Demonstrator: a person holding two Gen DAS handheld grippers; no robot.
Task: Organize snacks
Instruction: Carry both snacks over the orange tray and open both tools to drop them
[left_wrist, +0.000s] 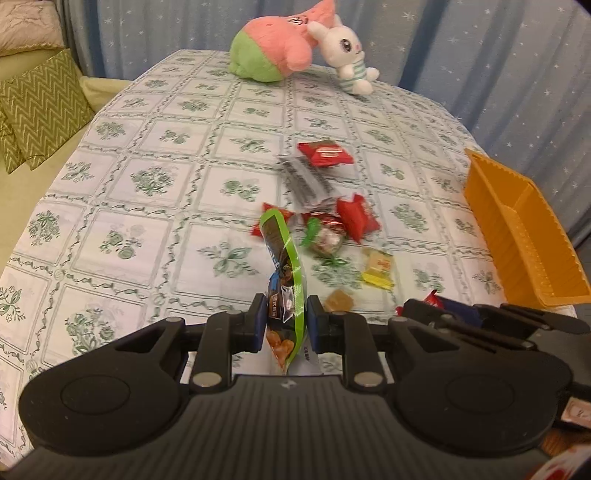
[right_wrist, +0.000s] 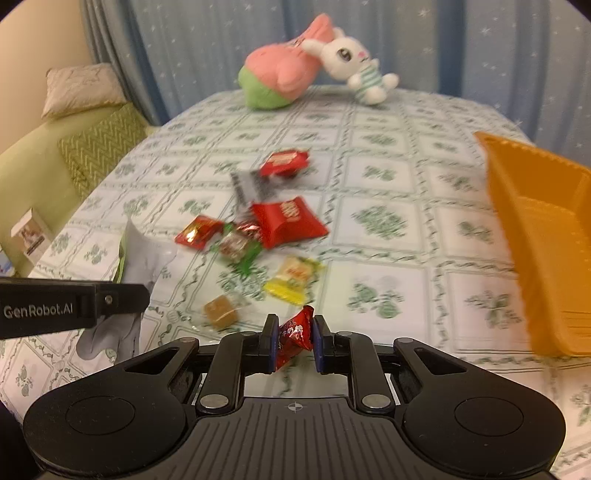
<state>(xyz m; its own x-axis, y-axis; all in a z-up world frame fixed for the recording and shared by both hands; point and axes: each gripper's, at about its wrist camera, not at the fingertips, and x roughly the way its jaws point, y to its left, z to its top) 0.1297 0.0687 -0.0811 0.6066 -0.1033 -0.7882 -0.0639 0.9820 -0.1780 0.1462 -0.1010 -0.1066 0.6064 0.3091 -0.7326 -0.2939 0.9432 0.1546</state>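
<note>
My left gripper (left_wrist: 286, 314) is shut on a green-edged snack bag (left_wrist: 284, 266) and holds it upright above the tablecloth. My right gripper (right_wrist: 294, 334) is shut on a small red wrapped candy (right_wrist: 295, 334). Loose snacks lie mid-table: red packets (left_wrist: 325, 153) (right_wrist: 290, 221), a grey sachet (left_wrist: 306, 181), a wrapped round candy (right_wrist: 236, 243), a yellow packet (right_wrist: 293, 280) and a brown caramel (right_wrist: 221, 314). An orange basket (right_wrist: 543, 229) stands at the right; it also shows in the left wrist view (left_wrist: 517, 229). The left gripper appears at the left of the right wrist view (right_wrist: 74, 306).
A pink-green plush (left_wrist: 273, 48) and a white rabbit plush (left_wrist: 347, 55) sit at the far table edge before blue curtains. A green sofa with cushions (left_wrist: 40, 107) is to the left. The table (left_wrist: 129, 221) has a floral cloth.
</note>
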